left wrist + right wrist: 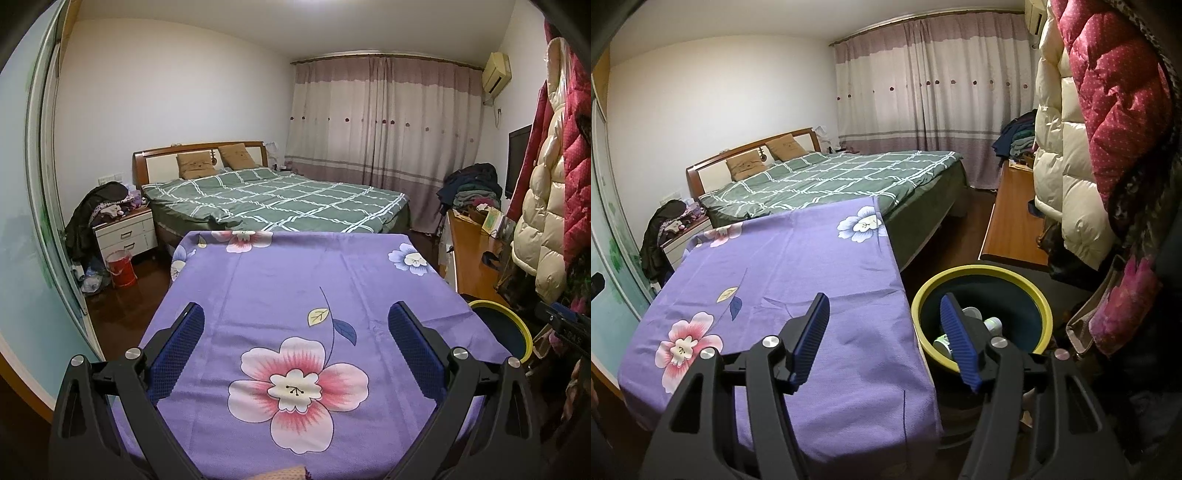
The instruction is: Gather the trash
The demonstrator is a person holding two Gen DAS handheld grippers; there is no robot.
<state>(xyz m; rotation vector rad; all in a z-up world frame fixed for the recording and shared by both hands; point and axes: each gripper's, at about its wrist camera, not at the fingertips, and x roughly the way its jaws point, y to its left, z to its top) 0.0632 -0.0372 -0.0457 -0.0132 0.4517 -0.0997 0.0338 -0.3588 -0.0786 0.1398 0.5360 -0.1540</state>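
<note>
Left gripper (295,321), nearest the lens in the left wrist view, was released, its blue-padded fingers (177,354) spread wide at 8 and 4 o'clock with nothing between them. Under it lay a purple floral cloth (295,280) covering a table. At 9 o'clock stood a red bucket (121,267) beside a white nightstand (123,230); at 12 o'clock, a bed (280,201) with a green checked cover and, behind it, drawn curtains (384,118). At 3 o'clock the yellow rim of a bin (515,325) showed just beside the table edge.

Right gripper (884,336) was likewise released and held nothing; its left finger hung over the cloth (798,266), its right finger over the bin (1008,275). Trash (993,325), pale bottle-like or cup-like pieces, lay inside the bin at 5 o'clock, partly hidden by the finger. Padded coats (1067,147) hung at 2 o'clock above a wooden cabinet (1012,214).
</note>
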